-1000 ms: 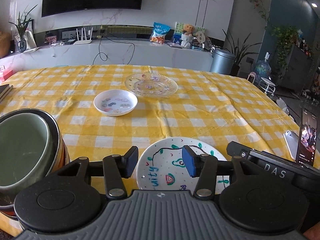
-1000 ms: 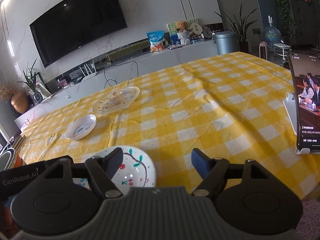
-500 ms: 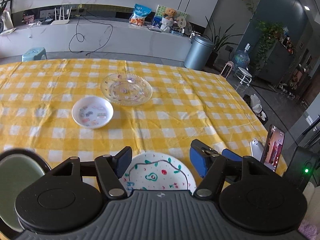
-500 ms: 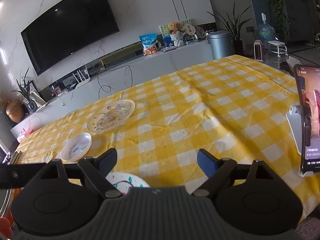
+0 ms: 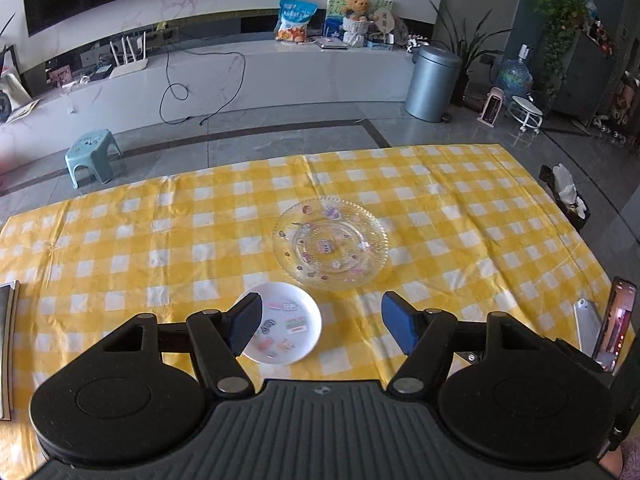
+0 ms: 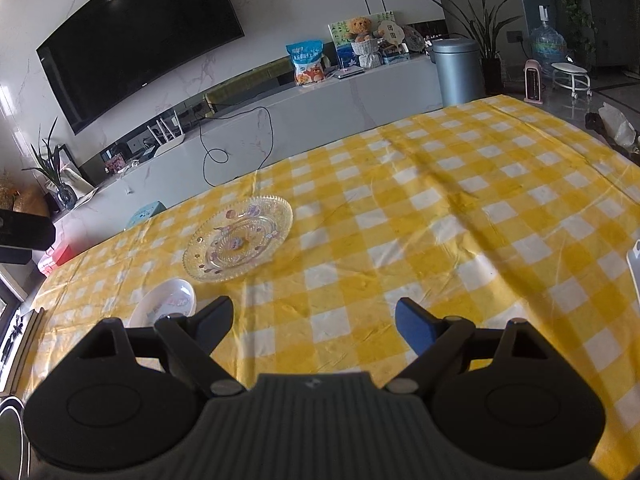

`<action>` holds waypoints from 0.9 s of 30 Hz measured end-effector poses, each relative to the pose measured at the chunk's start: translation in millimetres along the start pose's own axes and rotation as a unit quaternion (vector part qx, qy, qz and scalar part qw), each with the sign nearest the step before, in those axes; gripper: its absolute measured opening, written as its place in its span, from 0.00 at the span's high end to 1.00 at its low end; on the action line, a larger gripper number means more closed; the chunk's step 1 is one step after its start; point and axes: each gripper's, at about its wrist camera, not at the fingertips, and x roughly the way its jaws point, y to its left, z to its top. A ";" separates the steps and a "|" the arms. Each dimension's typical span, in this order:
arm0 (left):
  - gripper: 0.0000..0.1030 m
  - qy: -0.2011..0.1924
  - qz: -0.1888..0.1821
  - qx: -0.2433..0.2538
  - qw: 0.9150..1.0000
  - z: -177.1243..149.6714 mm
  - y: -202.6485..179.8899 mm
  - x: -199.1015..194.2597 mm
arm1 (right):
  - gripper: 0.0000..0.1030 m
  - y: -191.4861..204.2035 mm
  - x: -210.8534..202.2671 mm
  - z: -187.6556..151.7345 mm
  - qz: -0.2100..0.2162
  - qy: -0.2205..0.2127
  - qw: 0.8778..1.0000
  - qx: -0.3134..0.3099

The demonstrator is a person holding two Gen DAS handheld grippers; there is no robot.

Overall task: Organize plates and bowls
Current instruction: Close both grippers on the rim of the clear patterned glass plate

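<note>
While both grippers hang above the near edge of the table (image 5: pixel 460 208), each stands with its jaws apart and nothing between the pads. The left gripper (image 5: pixel 320 322) points steeply down; its left finger overlaps the near-left rim of the white dish (image 5: pixel 286 326) in its own view, but no contact can be confirmed. The right gripper (image 6: pixel 314 320) points at bare yellow-checked cloth (image 6: pixel 440 240), with the same dish (image 6: pixel 166 306) just left of its left finger.

The dish is small, round and shallow, with coloured stickers inside. It sits upright on the cloth, near the front edge.

Just beyond the dish, toward the right, lies the glass plate (image 5: pixel 330 248). It is clear, with a ribbed rim and small printed figures, and it lies flat. The two pieces are close, with a narrow strip of cloth between them.

At the table's right edge, a phone (image 5: pixel 618 322) stands upright on a holder, screen lit.

Beyond the table, a teal stool (image 5: pixel 94 154) stands on the grey floor. Farther back, a long low counter (image 5: pixel 280 76) carries a router, a snack bag and a teddy bear. A grey bin (image 5: pixel 434 78) stands at its right end. A black television (image 6: pixel 140 40) hangs on the wall above.
</note>
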 end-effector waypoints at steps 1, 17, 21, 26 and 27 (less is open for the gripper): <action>0.22 0.005 0.005 -0.002 1.000 4.2 5.9 6.7 | 0.16 1.9 4.0 2.2 0.001 0.004 1.000 0.001; 0.33 0.071 -0.020 -0.029 0.997 40.4 47.5 114.6 | 0.40 29.6 83.0 44.3 0.014 0.046 0.998 0.038; 0.46 0.098 -0.025 -0.048 0.994 48.3 56.4 140.4 | 0.45 32.3 102.3 48.7 0.010 0.053 0.998 0.036; 0.71 0.095 -0.019 -0.043 0.994 50.9 57.5 164.0 | 0.56 29.5 119.9 51.9 0.014 0.060 0.997 0.042; 0.72 0.095 -0.023 -0.046 0.994 50.8 58.5 167.2 | 0.59 28.4 123.5 52.8 0.014 0.062 0.997 0.046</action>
